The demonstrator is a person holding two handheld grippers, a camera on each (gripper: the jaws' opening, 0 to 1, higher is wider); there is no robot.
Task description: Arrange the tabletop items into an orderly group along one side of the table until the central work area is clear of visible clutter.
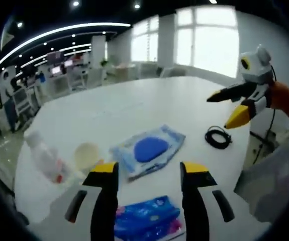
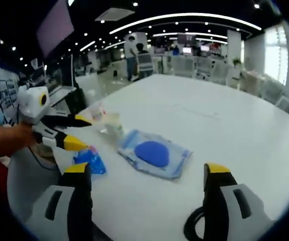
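Both grippers spread, empty, over cluttered table.
Our left gripper (image 1: 149, 173) hangs above the blue wipes pack (image 1: 147, 219) near the edge; soft, crinkly, light, so we'd pinch its edge. Right gripper (image 2: 147, 175) idle.

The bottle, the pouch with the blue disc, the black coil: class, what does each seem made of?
Bottle: clear plastic, see-through. Pouch with the blue disc: glossy plastic film, probably; it shines. Black coil: looks like rubber-coated cable, matte; too small to be sure.
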